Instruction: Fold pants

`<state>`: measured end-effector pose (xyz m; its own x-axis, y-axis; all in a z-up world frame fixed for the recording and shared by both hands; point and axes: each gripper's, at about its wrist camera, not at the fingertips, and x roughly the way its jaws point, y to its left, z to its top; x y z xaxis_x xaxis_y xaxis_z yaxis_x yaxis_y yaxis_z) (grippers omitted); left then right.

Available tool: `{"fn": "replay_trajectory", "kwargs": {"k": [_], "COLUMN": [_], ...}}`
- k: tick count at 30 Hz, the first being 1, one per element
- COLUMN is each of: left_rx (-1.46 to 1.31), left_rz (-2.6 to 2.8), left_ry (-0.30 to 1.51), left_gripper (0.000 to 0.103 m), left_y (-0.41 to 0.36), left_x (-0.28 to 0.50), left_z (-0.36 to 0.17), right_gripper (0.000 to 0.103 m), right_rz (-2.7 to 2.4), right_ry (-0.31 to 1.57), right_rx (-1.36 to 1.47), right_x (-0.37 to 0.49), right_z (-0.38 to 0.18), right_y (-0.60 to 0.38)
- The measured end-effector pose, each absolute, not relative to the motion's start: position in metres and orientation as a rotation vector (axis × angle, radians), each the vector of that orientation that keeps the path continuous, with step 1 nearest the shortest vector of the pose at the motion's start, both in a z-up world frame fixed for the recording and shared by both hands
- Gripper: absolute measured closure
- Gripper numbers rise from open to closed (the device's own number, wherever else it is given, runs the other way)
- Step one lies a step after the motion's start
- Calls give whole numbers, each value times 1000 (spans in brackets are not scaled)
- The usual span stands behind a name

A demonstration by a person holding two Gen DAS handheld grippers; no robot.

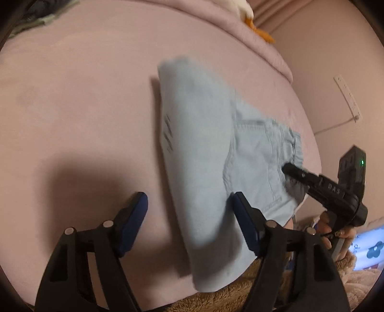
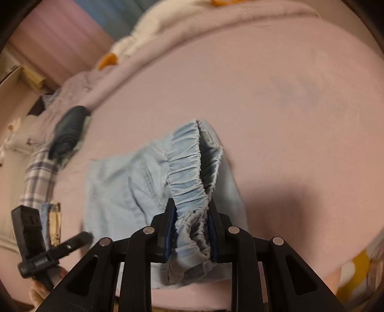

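Light blue pants [image 1: 199,144] lie partly folded on the pink bed sheet [image 1: 72,108]. My left gripper [image 1: 187,208] is open above the near end of the folded legs, one blue pad on each side, holding nothing. My right gripper [image 2: 190,230] is shut on the gathered elastic waistband [image 2: 189,172] and lifts it off the sheet. The right gripper also shows in the left wrist view [image 1: 291,169], at the waistband's right edge. The left gripper also shows in the right wrist view [image 2: 81,237], low at the left beside the pants [image 2: 115,187].
A rolled pink duvet [image 1: 252,36] with a white and orange plush toy [image 1: 249,14] lies at the far edge. A dark folded garment [image 2: 67,132] and plaid cloth [image 2: 38,177] lie at the bed's left side. A power strip [image 1: 348,96] hangs on the wall.
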<state>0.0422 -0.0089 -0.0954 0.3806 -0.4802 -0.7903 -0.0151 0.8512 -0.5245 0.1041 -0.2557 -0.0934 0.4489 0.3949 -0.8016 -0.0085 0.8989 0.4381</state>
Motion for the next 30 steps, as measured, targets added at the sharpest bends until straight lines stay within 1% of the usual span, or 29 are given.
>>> {"fn": "replay_trajectory", "kwargs": {"k": [1,4,6,10,14,15,16,17,18,19,23,27,29,30], "left_rx": [-483,-450,-461,-441,-443,-454,-467,-474,-471,-465,-467,-443,-422,-432], "left_rz": [-312,-328,-347,-353,-344,-345,-346,-342,-328,-313,-325,-351,-362,-379], "left_ry": [1137,1134,1148,1159,1147,1147,1141,1124,1103,1089,1087,1134,1115,1116], "left_gripper": [31,31,29,31,29,29,27,24,19,17,17,22,31,38], "left_y": [-12,-16,-15,-17,-10,-10,-8,-5,-2,-1,-3,-11,-13,-14], "left_x": [40,34,32,18,3,4,7,10,15,18,45,60,64,66], "left_z": [-96,-94,-96,-95,-92,-91,-88,-85,-82,-79,-85,-102,-100,-101], "right_gripper": [70,66,61,58,49,42,31,27,24,24,24,24,24,24], "right_rz": [248,255,245,252,254,248,234,218,198,187,220,347,372,379], "right_ry": [1084,1081,1086,1084,1089,1087,1078,1061,1038,1025,1045,1114,1102,1087], "right_rx": [395,412,423,440,473,466,455,442,425,421,493,576,597,595], "right_x": [103,101,99,94,95,94,94,93,92,92,102,113,115,115], "right_z": [-94,-92,-92,-91,-91,-89,-85,-82,-78,-77,-89,-115,-121,-121], "right_y": [-258,-259,-257,-261,-259,-261,-262,-265,-268,-271,-275,-267,-266,-263]}}
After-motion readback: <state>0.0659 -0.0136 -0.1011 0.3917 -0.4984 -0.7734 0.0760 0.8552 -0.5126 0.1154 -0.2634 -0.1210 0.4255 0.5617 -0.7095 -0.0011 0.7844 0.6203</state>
